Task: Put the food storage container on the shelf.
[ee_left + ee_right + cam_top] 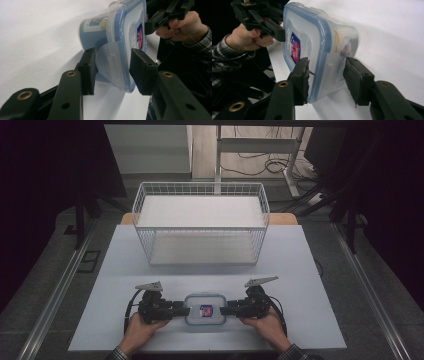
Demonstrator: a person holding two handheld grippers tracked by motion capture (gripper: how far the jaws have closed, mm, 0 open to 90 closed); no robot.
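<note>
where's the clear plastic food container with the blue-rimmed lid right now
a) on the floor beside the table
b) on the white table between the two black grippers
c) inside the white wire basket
b: the clear plastic food container with the blue-rimmed lid sits on the white table, with the left gripper and right gripper at its two ends, in front of the white wire basket.

The container [205, 309] is clear plastic with a pale blue rim around its lid [307, 37], and the lid carries a small red, white and blue label [295, 47]. Both the left gripper [181, 310] and the right gripper [227, 309] are black with brass-coloured rivets and a grey plate on top. The table [300, 270] is white, the wire basket [200, 222] is white too, and the sleeve [219, 52] is a dark plaid.
</note>
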